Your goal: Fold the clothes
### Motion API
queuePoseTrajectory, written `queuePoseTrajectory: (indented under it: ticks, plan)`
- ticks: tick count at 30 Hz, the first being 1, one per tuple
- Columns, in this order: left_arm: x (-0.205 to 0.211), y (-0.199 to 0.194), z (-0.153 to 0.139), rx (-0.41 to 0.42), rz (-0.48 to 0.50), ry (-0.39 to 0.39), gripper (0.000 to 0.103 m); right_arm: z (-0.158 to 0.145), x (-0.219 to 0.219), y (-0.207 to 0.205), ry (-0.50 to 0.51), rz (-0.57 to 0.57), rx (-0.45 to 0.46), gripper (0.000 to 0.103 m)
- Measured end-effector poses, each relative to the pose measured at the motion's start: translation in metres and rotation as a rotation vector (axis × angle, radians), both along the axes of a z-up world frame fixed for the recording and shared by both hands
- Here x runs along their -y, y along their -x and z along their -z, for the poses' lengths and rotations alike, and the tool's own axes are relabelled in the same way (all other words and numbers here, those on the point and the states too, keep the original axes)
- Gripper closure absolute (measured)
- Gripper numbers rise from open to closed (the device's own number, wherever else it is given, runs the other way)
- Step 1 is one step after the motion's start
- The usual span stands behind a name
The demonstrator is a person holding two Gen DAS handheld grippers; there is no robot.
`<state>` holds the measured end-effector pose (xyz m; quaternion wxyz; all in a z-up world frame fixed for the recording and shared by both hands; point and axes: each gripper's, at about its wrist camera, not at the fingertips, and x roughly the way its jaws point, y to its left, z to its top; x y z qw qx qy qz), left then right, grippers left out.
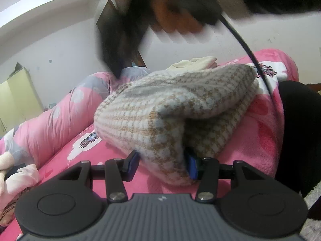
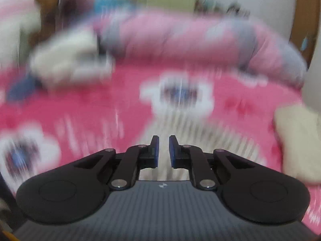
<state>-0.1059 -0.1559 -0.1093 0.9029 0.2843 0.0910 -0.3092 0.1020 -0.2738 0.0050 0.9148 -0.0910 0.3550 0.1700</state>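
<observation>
Left tool [image 1: 162, 165] around bunched, seemingly knitted sweater [image 1: 176, 108]

The cream-and-tan houndstooth knit sweater [image 1: 176, 108] lay bunched and folded over on the pink floral bedspread [image 1: 112, 156].

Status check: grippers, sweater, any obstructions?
Left gripper around folded knit sweater, contact unclear. Right gripper nearly shut, empty, view blurred. Black cable hangs across the sweater.
</observation>
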Motion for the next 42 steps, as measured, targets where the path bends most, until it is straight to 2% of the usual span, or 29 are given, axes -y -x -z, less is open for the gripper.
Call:
queuePoseTrajectory:
  ticks: [2, 5, 6, 8, 11, 12, 16, 19, 22, 24, 25, 27, 30, 33, 36, 39, 40, 42]
  plan:
    - [0.0, 0.001, 0.0, 0.011, 0.006, -0.012, 0.054, 0.059, 0.005, -0.006, -0.003, 0.014, -0.04, 0.097]
    - [-0.002, 0.003, -0.001, 0.013, 0.015, -0.017, 0.054, 0.037, 0.017, -0.011, -0.097, 0.081, -0.096, 0.097]
    - [-0.003, 0.002, -0.001, 0.011, 0.017, -0.015, 0.054, 0.026, 0.013, -0.007, -0.06, 0.071, -0.091, 0.096]
    - [-0.004, 0.003, -0.002, 0.004, 0.021, -0.009, 0.054, 0.0, 0.007, 0.009, -0.031, 0.052, -0.03, 0.093]
    - [-0.004, 0.003, -0.002, -0.006, 0.022, -0.004, 0.054, -0.036, -0.005, 0.048, -0.08, -0.057, 0.066, 0.092]
    - [-0.005, 0.003, -0.001, -0.008, 0.025, -0.004, 0.054, -0.032, -0.011, 0.057, -0.058, -0.094, 0.066, 0.093]
    - [-0.006, 0.004, 0.0, -0.019, 0.037, -0.004, 0.054, 0.053, -0.026, 0.06, 0.087, -0.142, -0.013, 0.095]
    - [-0.007, 0.005, -0.001, -0.017, 0.043, -0.011, 0.054, 0.029, -0.017, 0.054, 0.003, -0.078, -0.065, 0.095]
    - [-0.009, 0.006, -0.001, -0.027, 0.037, -0.002, 0.054, -0.003, -0.022, 0.082, 0.061, -0.125, 0.01, 0.094]
    - [-0.01, 0.004, -0.002, -0.05, 0.016, 0.016, 0.053, -0.016, -0.021, 0.102, 0.038, -0.174, 0.026, 0.094]
    - [-0.01, 0.003, -0.003, -0.061, 0.006, 0.026, 0.052, -0.009, -0.021, 0.108, 0.05, -0.183, 0.004, 0.094]
    - [-0.012, -0.002, -0.002, -0.105, -0.025, 0.031, 0.051, 0.031, -0.027, 0.102, 0.122, -0.175, -0.098, 0.095]
    - [-0.02, -0.005, -0.004, -0.151, -0.045, 0.078, 0.05, 0.069, -0.029, 0.103, 0.161, -0.154, -0.073, 0.095]
    - [-0.025, -0.006, -0.008, -0.17, -0.048, 0.102, 0.049, 0.044, -0.027, 0.102, 0.119, -0.142, -0.109, 0.095]
    - [-0.029, -0.005, -0.008, -0.182, -0.049, 0.112, 0.049, 0.014, -0.029, 0.116, 0.081, -0.199, -0.067, 0.095]
    - [-0.029, -0.006, -0.006, -0.195, -0.049, 0.089, 0.047, 0.029, -0.033, 0.113, 0.053, -0.239, -0.113, 0.095]
    - [-0.031, -0.005, -0.005, -0.196, -0.045, 0.081, 0.047, 0.051, -0.035, 0.107, 0.078, -0.225, -0.15, 0.096]
    - [-0.036, -0.002, -0.003, -0.195, -0.035, 0.067, 0.047, 0.076, -0.034, 0.107, 0.091, -0.23, -0.114, 0.097]
